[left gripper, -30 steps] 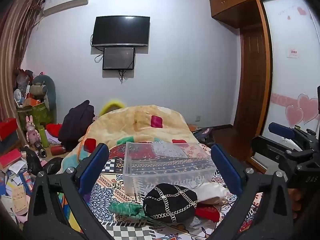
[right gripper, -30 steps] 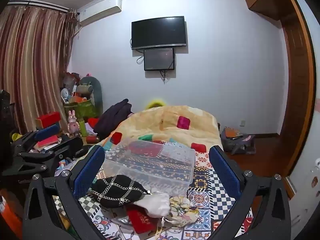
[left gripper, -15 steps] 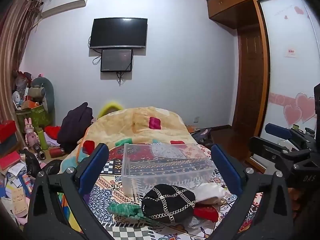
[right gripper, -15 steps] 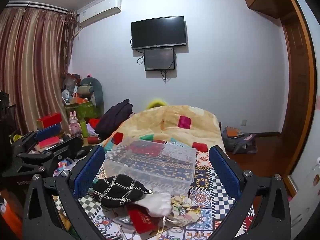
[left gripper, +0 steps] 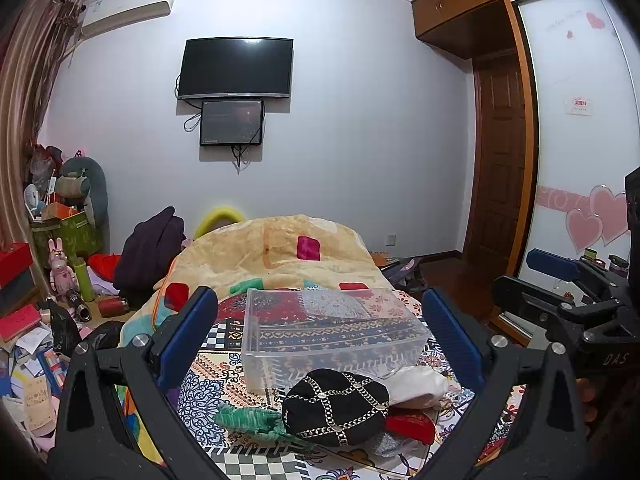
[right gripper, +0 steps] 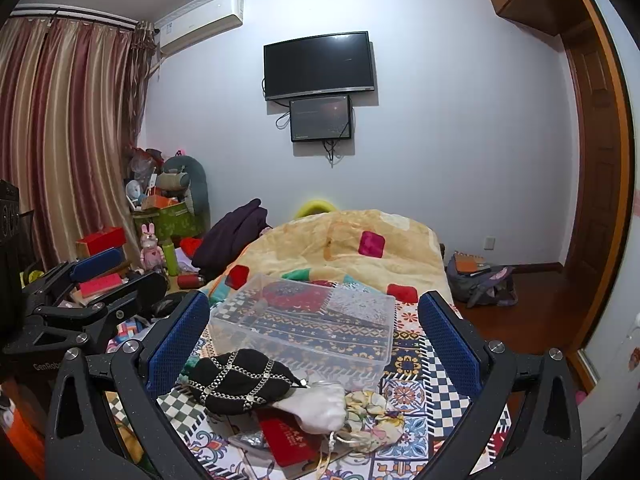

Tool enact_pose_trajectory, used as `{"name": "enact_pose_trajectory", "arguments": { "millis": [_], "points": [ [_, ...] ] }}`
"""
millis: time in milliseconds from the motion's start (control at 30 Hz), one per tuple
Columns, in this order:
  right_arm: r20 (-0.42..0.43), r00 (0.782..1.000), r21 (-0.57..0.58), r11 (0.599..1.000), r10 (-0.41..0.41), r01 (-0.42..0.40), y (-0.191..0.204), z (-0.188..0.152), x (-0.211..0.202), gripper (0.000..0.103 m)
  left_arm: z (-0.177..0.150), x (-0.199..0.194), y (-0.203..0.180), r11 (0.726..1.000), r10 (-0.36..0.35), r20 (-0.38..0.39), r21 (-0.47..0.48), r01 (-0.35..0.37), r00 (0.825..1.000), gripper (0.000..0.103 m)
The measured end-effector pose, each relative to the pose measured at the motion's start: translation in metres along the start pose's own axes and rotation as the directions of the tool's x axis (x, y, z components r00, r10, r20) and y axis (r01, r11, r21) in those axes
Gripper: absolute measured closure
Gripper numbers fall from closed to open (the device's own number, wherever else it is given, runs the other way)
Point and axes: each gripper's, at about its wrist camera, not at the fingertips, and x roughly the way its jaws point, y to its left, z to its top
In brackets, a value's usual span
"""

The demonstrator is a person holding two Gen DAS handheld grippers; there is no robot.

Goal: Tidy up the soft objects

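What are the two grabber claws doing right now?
Left gripper: open, holding nothing.
Right gripper: open, holding nothing.

1. My fingers have bright blue textured pads on matte black frames, same deal on the other pair.
2. The black hat has a silver chain criss-cross, kind of a diamond grid.
3. Next to it: a plain white pouch, a red packet with gold lettering, a pale floral drawstring bag, and a fuzzy green thing.
4. The clear bin is see-through, so the bedsheet shows through it: patchwork of checks, florals and stripes in navy, red and cream.
5. The blanket is yellowy-tan with pink, red and green squares.
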Motion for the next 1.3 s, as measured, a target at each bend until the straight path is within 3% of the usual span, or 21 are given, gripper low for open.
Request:
{"name": "enact_pose_trajectory", "arguments": {
  "millis": [1300],
  "points": [
    [0.002,1.000,0.007,1.000,0.007,-0.007,0.0014,-0.0002,-0.0012,0.000,0.0029,-0.0012,-0.0018,1.000,-0.003,0.001,-0.002,0.003,1.000,0.000]
  ]
}}
